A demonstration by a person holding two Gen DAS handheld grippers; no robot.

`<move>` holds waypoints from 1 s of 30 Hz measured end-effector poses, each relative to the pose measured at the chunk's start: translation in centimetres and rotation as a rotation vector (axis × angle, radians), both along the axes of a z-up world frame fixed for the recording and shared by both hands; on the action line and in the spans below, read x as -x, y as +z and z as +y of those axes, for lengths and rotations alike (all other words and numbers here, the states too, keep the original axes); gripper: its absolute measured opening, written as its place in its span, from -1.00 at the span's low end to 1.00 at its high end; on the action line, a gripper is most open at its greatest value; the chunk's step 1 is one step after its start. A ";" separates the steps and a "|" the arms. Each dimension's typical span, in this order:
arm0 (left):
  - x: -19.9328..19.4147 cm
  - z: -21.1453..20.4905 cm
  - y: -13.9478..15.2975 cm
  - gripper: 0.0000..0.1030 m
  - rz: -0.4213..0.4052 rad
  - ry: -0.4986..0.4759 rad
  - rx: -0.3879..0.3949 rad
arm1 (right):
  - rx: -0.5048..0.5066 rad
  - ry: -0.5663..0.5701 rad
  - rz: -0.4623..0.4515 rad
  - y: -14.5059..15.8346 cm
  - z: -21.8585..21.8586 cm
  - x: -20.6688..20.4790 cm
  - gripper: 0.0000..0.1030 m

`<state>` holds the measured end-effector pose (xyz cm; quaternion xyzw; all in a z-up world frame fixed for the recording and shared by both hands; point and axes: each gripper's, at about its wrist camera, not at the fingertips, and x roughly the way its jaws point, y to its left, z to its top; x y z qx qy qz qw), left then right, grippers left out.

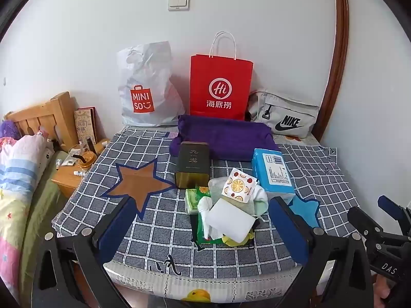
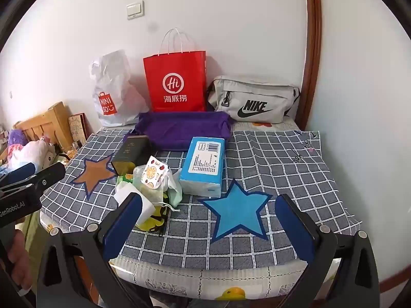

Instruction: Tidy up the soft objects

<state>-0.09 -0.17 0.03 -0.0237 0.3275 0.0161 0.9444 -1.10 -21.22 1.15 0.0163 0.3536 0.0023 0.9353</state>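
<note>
Soft pile (image 1: 226, 210) on checked cloth (image 1: 159, 231), left tool (image 1: 203, 220) and right tool (image 2: 208, 220) both level, wide, empty.

The right tool (image 2: 208, 228) is hovering with its jaws spread wide, gripping nothing, above the blue star (image 2: 237, 211) on the checked table (image 2: 282, 169). Left of the star, a pile of soft objects (image 2: 151, 182) is lying; behind it, a blue tissue pack (image 2: 204, 164) is resting.

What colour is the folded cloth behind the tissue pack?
Purple; the folded cloth shows best in the right wrist view.
</note>
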 end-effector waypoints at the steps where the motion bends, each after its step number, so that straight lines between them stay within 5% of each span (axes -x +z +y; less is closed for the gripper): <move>1: 0.0 -0.1 0.0 1.00 -0.002 0.000 -0.006 | -0.002 0.000 -0.002 0.0 0.0 0.0 0.98; 30: 0.8 0.0 1.0 1.00 -0.014 -0.022 0.008 | -0.012 0.006 -0.042 1.0 0.5 1.5 0.98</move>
